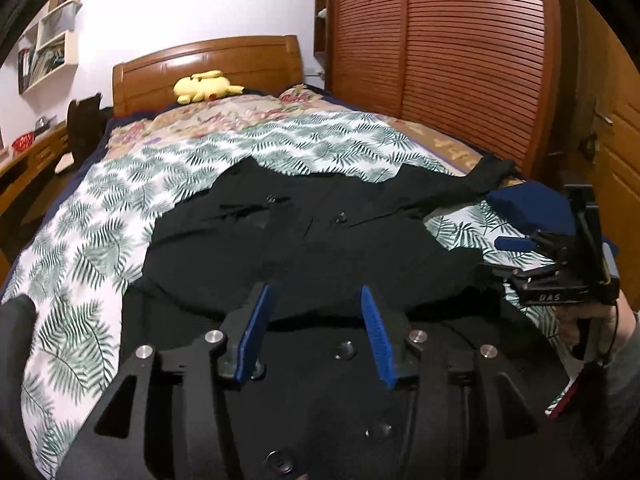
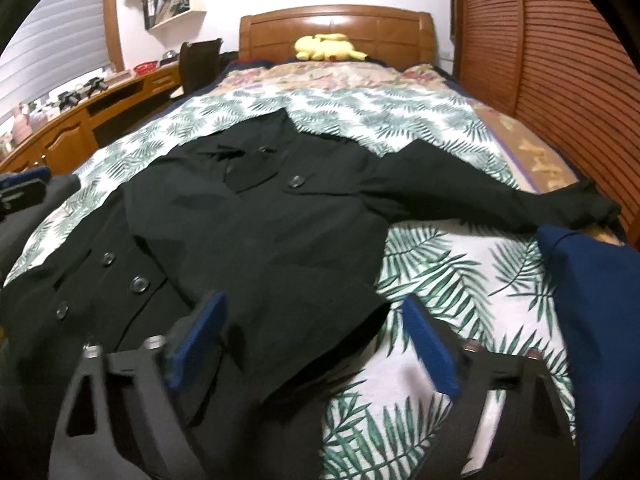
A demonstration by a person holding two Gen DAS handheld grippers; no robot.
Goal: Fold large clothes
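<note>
Coat: we are looking at a black coat [image 2: 256,240] lying spread on the leaf-print bedcover [image 2: 440,280], buttons up, filling the near half of the bed.
Long axis: we are reading it as running from hem at 6 o'clock to collar at 12 o'clock, towards the headboard [image 2: 336,28]; in the right wrist view it is leaning slightly to 11.
Sleeve: one sleeve [image 2: 500,200] is stretching out towards 3 o'clock, its cuff reaching a blue cloth [image 2: 592,300] by the bed edge.
Right tool: our right tool [image 2: 312,320] is hovering with its jaws apart over the coat's near corner, pinching nothing.
Left tool: our left tool [image 1: 316,308] is standing with jaws partly apart above the hem, gripping nothing.
Risk, grip: we are judging that a shallow bite may be catching only the top layer, so the front panel lifts and the back stays.
Risk, sleeve: the outstretched sleeve may be dragging the blue cloth, or bunching under the fold.
Risk, skew: uneven lifting by our two tools may be twisting the hem line off square.
</note>
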